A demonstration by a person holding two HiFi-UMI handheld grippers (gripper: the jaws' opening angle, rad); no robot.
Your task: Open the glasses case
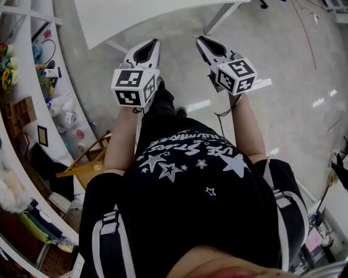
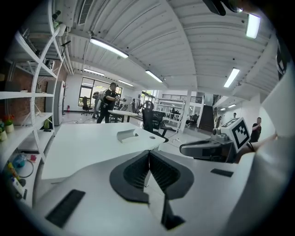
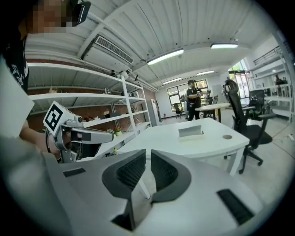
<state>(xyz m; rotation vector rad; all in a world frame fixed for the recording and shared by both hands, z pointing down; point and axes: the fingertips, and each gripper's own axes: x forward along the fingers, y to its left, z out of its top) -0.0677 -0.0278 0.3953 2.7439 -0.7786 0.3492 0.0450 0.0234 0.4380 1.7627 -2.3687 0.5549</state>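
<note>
**Q:** Where to find the glasses case (image 3: 191, 132)?

**A:** On the white table (image 3: 161, 140), well ahead of both tools and touched by neither. Pale and boxy, too small for detail. Near a round hole (image 3: 227, 137) in the tabletop.

**Q:** And the state of the tools?

**A:** On the left gripper (image 2: 149, 156), pads pressed together at the tips, nothing between. On the right gripper (image 3: 148, 159), pads barely apart, with only a thin slit between them and nothing in it. Both held side by side in the air, short of the table's edge.

**Q:** Any writing to read?

**A:** Nothing legible. White stars and curved lettering across the black T-shirt (image 1: 190, 179), too warped to read. Black-and-white square patterns on the marker cube (image 1: 134, 86) of each tool.

**Q:** What does one view give that another does not?

**A:** From the head view, only a corner of the table, with the case out of frame. Also a glossy grey floor (image 1: 283, 81), cluttered shelving (image 1: 30, 13) at the left and a wooden chair (image 1: 87, 163). From the gripper views, the case itself, ceiling strip lights (image 3: 164, 56), a black office chair (image 3: 244, 120) and a standing person (image 3: 192, 99) far behind — and, in each, the other tool off to one side.
</note>
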